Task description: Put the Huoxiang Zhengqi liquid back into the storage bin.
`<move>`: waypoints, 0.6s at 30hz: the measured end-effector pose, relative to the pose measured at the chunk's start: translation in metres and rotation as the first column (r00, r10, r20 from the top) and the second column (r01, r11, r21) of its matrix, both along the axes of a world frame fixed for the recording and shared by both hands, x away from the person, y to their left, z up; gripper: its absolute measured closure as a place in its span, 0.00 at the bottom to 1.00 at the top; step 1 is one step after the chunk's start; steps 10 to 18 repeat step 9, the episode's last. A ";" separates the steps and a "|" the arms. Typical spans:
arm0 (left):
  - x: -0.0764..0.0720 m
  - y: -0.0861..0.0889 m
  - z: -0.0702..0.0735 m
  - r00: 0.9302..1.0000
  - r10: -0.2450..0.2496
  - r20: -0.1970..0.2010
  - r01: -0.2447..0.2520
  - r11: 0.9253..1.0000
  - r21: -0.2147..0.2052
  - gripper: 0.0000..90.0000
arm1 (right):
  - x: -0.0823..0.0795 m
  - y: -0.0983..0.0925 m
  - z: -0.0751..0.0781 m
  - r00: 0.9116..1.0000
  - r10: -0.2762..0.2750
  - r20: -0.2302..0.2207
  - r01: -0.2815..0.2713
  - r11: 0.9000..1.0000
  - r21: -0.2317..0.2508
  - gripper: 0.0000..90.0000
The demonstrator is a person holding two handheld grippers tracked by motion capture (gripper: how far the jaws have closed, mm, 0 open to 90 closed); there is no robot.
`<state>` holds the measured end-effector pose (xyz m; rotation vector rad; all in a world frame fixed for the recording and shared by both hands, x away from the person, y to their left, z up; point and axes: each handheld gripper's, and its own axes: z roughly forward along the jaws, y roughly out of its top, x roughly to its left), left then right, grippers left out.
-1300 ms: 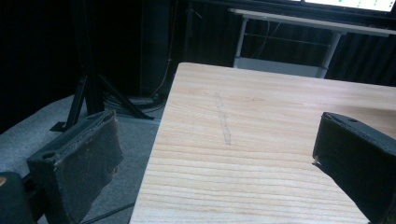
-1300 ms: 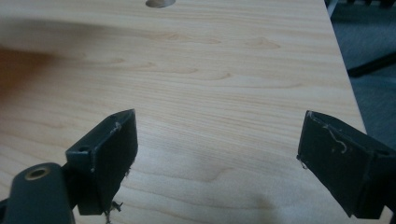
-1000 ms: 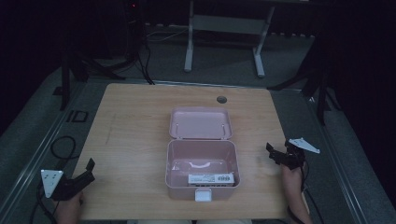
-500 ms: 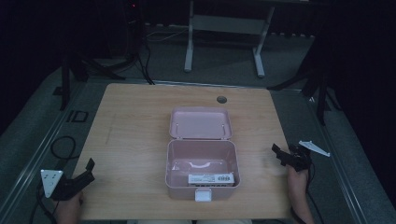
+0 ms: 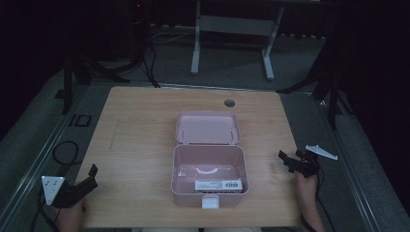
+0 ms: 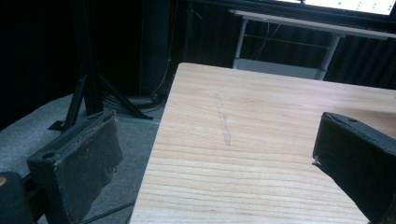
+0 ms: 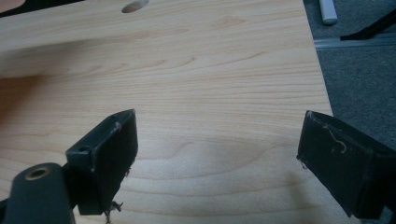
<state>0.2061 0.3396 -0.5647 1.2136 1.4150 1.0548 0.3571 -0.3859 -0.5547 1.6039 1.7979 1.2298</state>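
A pink plastic box (image 5: 210, 193) stands open in the middle of the wooden table (image 5: 140, 135), its lid (image 5: 208, 128) laid back flat behind it. Inside lies a white labelled packet (image 5: 217, 184). My left gripper (image 5: 92, 175) rests at the table's front left corner, well left of the box, open and empty. In the left gripper view, the left gripper (image 6: 219, 154) has its jaws wide apart over bare wood. My right gripper (image 5: 284, 161) sits at the table's right edge, right of the box. In the right gripper view, the right gripper (image 7: 215, 149) is open, with nothing between its fingers.
A round cable hole (image 5: 229, 103) sits near the table's far edge and also appears in the right gripper view as the cable hole (image 7: 134, 5). Black stand legs (image 6: 88, 93) rise off the left edge. A white-legged desk (image 5: 232, 43) stands behind on grey floor.
My right gripper has drifted slightly right towards the table's edge. The left gripper and the box have stayed put.
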 end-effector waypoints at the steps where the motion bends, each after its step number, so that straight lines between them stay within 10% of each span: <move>1: 0.000 0.000 0.000 1.000 0.000 0.000 0.000 1.000 0.001 0.01 | 0.000 0.000 0.000 1.000 -0.001 -0.002 0.001 1.000 0.000 0.13; 18: 0.000 0.000 0.000 1.000 0.000 -0.001 0.000 1.000 0.001 0.01 | 0.001 -0.001 -0.001 1.000 0.003 -0.019 -0.003 1.000 0.008 0.13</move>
